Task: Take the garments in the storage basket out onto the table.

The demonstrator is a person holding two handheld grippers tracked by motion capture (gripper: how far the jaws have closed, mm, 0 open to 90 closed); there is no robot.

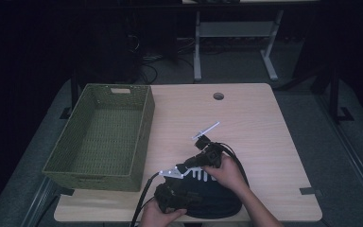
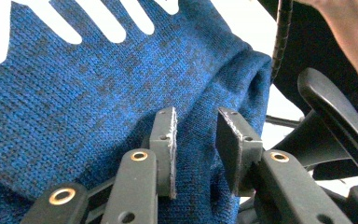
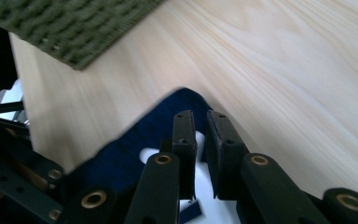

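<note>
We look down on a pale wooden rectangular surface with a small round hole near its far edge. An olive-green woven rectangular basket stands along the surface's left edge, running from the far left corner almost to the near edge.

A dark blue knitted garment with white stripe markings lies bunched at the near edge of the surface, about midway along it and just right of the basket's near corner. In the left gripper view its knit shows bright blue, with white bars at the top and a thick fold running down the right side.

Our left tool sits at the near edge on the garment's left side. Its jaws stand part open, and a fold of the blue knit runs up between them; we cannot tell whether the pads press on it.

Our right tool reaches away from the garment's far edge, with the hand behind it over the cloth. In the right gripper view its jaws are drawn close, leaving a narrow slit; the garment's edge and a white patch lie beneath them, and we cannot tell whether cloth is caught in them.
</note>
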